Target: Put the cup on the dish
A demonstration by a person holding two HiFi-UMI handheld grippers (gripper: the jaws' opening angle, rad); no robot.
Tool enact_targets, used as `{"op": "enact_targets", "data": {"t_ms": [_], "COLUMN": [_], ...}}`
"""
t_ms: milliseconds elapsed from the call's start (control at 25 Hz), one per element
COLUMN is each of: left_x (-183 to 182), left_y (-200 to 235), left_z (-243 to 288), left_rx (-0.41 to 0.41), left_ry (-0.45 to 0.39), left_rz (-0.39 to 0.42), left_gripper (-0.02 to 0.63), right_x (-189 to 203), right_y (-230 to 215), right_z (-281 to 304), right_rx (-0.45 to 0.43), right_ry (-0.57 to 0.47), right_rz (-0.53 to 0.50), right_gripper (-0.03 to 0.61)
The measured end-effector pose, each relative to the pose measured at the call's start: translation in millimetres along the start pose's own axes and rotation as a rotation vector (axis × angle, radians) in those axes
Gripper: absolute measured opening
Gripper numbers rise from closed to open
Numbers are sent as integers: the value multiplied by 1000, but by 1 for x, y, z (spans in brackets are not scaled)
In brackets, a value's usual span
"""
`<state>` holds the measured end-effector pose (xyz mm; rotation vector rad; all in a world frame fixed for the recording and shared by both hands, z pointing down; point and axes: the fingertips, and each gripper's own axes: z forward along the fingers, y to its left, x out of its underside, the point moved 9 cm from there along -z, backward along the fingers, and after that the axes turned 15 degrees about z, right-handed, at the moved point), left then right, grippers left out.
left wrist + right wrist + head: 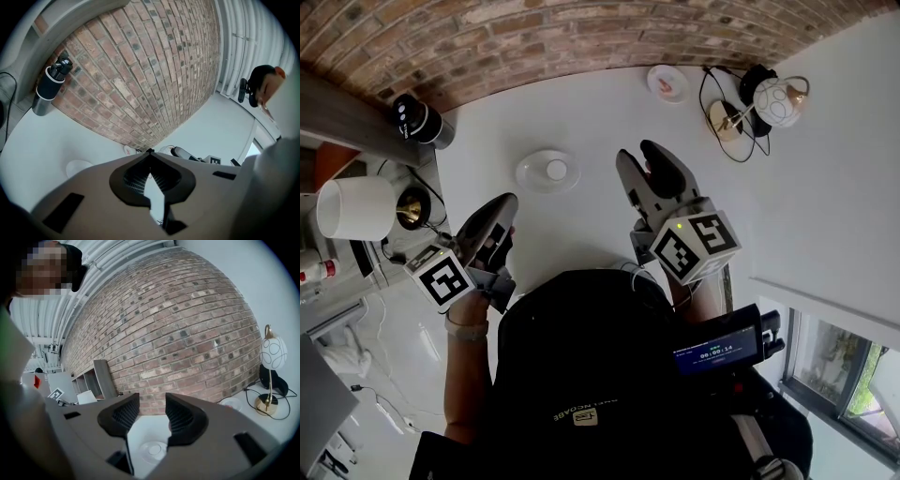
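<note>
Your right gripper (pixel 636 152), jaws apart and empty, is the nearer one. What looks like the cup (pixel 667 82) sits ahead of it on the desk (pixel 600 103), and the dish (pixel 528 174) lies ahead-left. Your left gripper (pixel 506 202) is closed and empty.

The dish (pixel 547 172) is a plain white round saucer with a shallow upturned rim, lying flat and upright on the white table (pixel 581 112), in the upper middle of the head view, a little left of centre. A small round white piece (pixel 555 170) sits at its centre, low and ringed; cup or moulded well, I cannot tell. The same dish (pixel 152 451) shows low in the right gripper view and at the lower left (pixel 78 168) of the left gripper view.
</note>
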<state>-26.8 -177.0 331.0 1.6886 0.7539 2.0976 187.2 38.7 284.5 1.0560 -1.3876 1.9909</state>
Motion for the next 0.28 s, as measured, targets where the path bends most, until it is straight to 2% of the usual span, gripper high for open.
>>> {"op": "enact_targets", "data": {"t_ms": [280], "left_x": [5], "left_y": [-7], "left_z": [-4], "left_rx": [-6], "left_ry": [-3], "left_rz": [4], "left_gripper": [6], "right_x": [2], "right_y": [-1], "right_z": [-8], "right_rx": [2], "right_ry": [-4], "right_rz": [6], "right_gripper": [176]}}
